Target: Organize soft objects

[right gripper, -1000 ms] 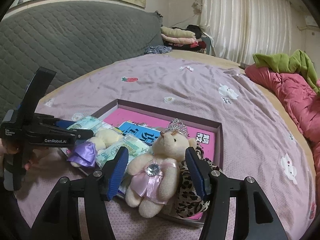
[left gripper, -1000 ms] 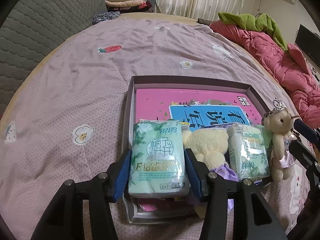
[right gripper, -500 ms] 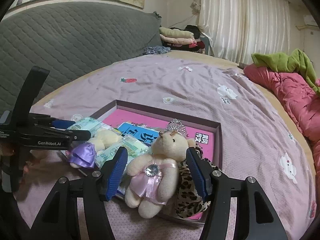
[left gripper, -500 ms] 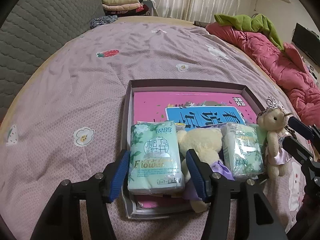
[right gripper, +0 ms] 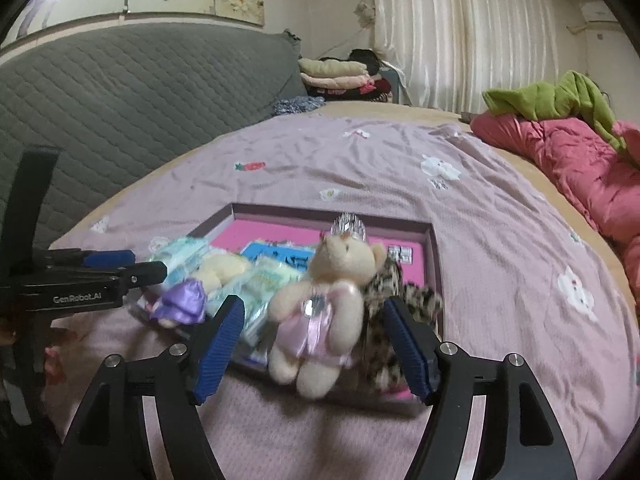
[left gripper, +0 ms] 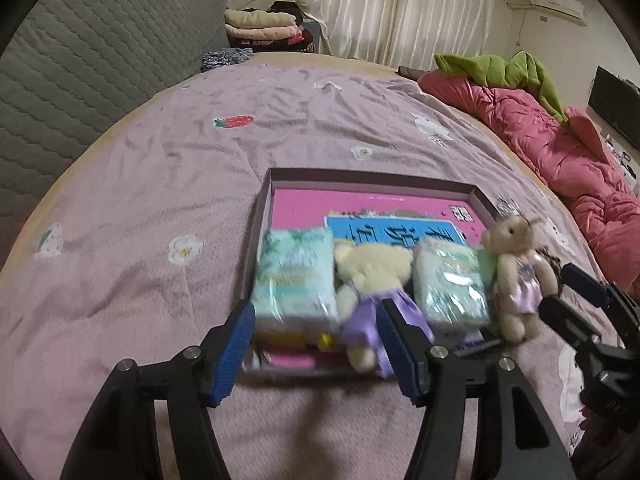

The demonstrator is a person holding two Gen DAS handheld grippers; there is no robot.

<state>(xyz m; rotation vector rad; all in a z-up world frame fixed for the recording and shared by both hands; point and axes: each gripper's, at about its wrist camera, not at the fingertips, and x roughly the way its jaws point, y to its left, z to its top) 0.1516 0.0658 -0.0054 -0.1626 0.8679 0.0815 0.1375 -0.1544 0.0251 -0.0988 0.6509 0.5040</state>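
**Both grippers open over the filled tray**

The left gripper (left gripper: 316, 344) has just been opening; its blue pads stand apart with nothing pressed between them, just short of the near edge of the tray (left gripper: 360, 176). Beyond its fingers lies a green tissue pack (left gripper: 296, 276) in the tray's near left corner. Just beside that pack lies a cream bear in a purple dress (left gripper: 370, 272), then a second tissue pack (left gripper: 450, 284).

The right gripper (right gripper: 316, 346) has also just been widening. The crowned bear in a pink dress (right gripper: 320, 304) sits between its pads at the tray's near edge, but neither pad presses on it. A leopard-print soft item (right gripper: 396, 296) touches that bear's far side. The tray rests on a lilac bedspread (left gripper: 160, 184), with pink bedding (left gripper: 560, 152) bunched along the right.
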